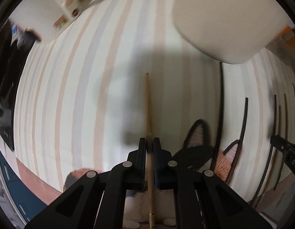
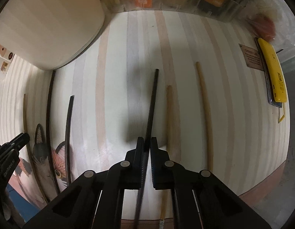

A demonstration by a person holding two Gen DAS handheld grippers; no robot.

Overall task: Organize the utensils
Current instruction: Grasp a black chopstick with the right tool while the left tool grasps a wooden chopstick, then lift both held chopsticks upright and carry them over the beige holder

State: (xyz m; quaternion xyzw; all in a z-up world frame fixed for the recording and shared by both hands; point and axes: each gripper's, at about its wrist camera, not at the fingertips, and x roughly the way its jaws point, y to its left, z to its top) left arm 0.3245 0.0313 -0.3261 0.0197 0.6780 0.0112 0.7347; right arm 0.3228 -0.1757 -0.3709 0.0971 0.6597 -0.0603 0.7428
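White lettering reading "DAS" shows on the right gripper's body at the right edge of the left wrist view; the brown card point(image 2: 252, 56) beside the yellow phone point(image 2: 272, 70) carries print too small to read. The left gripper point(image 1: 149, 143) has its fingers nearly closed on a pale wooden chopstick point(image 1: 147, 99) pointing forward over the striped bench point(image 1: 80, 95). The right gripper point(image 2: 147, 143) pinches a black chopstick point(image 2: 152, 99). Two wooden chopsticks point(image 2: 170, 114) lie just right of it, two black chopsticks point(image 2: 50, 114) across the cat-print mat point(image 2: 56, 164), with bare bench between.
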